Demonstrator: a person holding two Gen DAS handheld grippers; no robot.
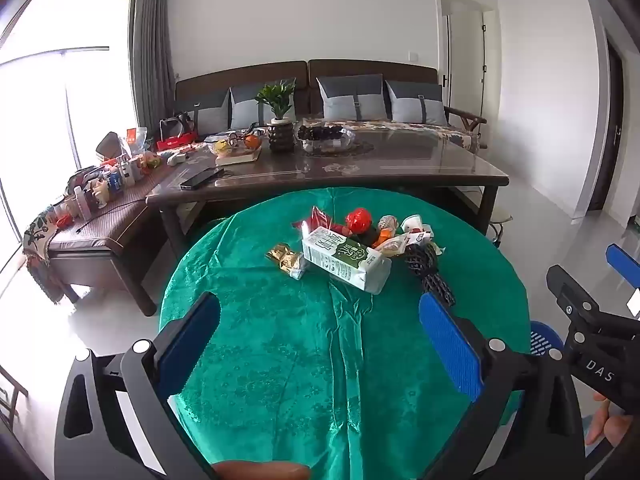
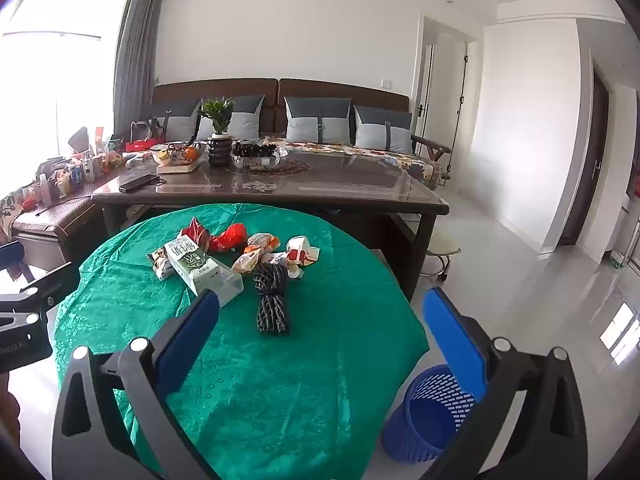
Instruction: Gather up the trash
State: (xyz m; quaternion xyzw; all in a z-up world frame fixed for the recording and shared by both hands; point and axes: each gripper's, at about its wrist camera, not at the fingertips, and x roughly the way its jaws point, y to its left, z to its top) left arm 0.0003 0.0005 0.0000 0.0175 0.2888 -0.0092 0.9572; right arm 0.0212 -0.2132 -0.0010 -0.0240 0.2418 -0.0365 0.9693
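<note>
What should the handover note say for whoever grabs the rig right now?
Left gripper: open, empty, above the green table.
Right gripper: open, empty.
Trash lies piled at the table's far side: milk carton, black netting, gold wrapper, red wrappers.
Blue bin: on the floor right of the table.
Done: nothing collected as far as visible.
Left: every piece.

"DAS" on right tongs body; carton print illegible.
</note>
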